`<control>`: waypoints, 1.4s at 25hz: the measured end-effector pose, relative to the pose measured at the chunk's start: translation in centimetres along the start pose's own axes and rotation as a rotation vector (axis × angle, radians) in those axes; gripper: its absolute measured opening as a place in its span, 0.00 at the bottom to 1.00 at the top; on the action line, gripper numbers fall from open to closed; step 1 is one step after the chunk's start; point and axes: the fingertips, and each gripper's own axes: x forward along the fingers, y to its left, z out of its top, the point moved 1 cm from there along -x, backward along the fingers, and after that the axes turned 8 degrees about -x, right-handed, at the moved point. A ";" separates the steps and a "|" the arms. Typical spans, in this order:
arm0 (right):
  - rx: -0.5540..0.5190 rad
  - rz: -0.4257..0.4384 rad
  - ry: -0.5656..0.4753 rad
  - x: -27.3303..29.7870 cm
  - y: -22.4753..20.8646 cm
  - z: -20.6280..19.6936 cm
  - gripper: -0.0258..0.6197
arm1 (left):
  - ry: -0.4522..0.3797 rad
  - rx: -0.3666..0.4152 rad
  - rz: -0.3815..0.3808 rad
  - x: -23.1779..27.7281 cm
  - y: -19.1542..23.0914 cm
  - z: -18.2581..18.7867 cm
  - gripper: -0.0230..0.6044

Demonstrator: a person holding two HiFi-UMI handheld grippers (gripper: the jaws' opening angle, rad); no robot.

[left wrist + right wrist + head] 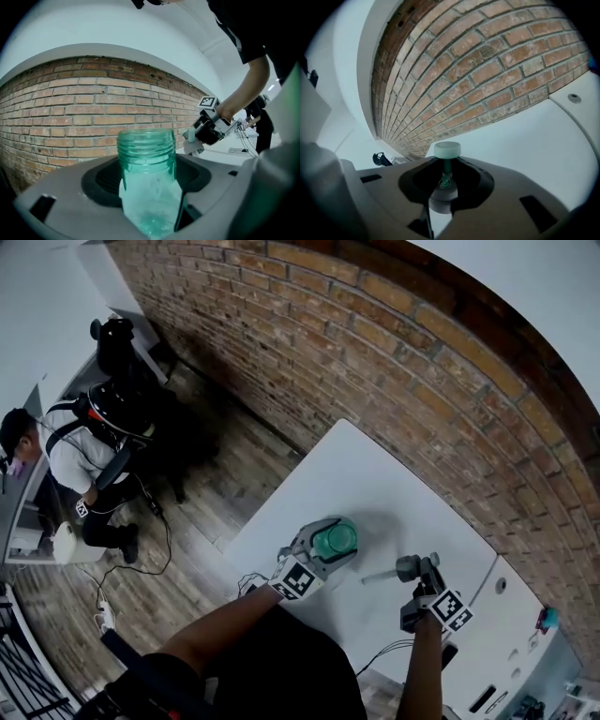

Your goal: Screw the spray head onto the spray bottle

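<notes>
Between left tongs (pixel 151 197), spray bottle (pixel 146 157)

An indoor workroom of the studio or lab kind is shown. The far side is closed off by a long wall of bare brick (pixel 375 343), above which smooth white surfaces are seen in both gripper views. The left part of the room is laid with a floor of worn wooden planks (pixel 202 512). A plain white table (pixel 366 474) is set against the brick, and a second white surface (pixel 520 610), fitted with small round parts, is placed just beside it at the right. At the far left a person (pixel 75 451) is seen low down, strapped with dark harness bands, with bulky black gear (pixel 117 348) behind. Loose cables (pixel 141 563) are trailed across the planks near that person.
</notes>
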 end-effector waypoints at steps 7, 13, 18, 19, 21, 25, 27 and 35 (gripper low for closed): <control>-0.013 -0.003 -0.186 -5.1 2.1 2.6 0.15 | -0.012 -0.001 0.007 -0.1 0.1 0.7 0.55; -0.110 0.020 -0.302 -8.2 4.5 4.3 0.15 | 0.005 -0.001 -0.045 0.1 -0.1 0.8 0.55; -0.122 0.054 -0.415 -10.4 8.1 5.7 0.14 | -0.003 0.025 -0.124 -0.6 -1.2 0.8 0.55; -0.134 0.049 -0.426 -10.6 8.5 6.0 0.14 | -0.010 0.029 -0.130 -0.7 -1.3 0.8 0.55; -0.147 0.027 -0.446 -11.1 9.4 6.5 0.14 | -0.015 0.029 -0.141 -0.7 -1.5 0.4 0.55; -0.137 -0.043 -0.485 -12.4 11.1 6.8 0.14 | -0.014 0.031 -0.168 -1.1 -1.8 -0.2 0.55; -0.145 -0.069 -0.499 -12.9 12.0 7.3 0.14 | -0.022 0.036 -0.176 -1.2 -1.7 -0.1 0.55; -0.180 -0.087 -0.571 -14.9 15.0 8.6 0.14 | -0.023 0.076 -0.246 -0.8 -2.6 -0.3 0.55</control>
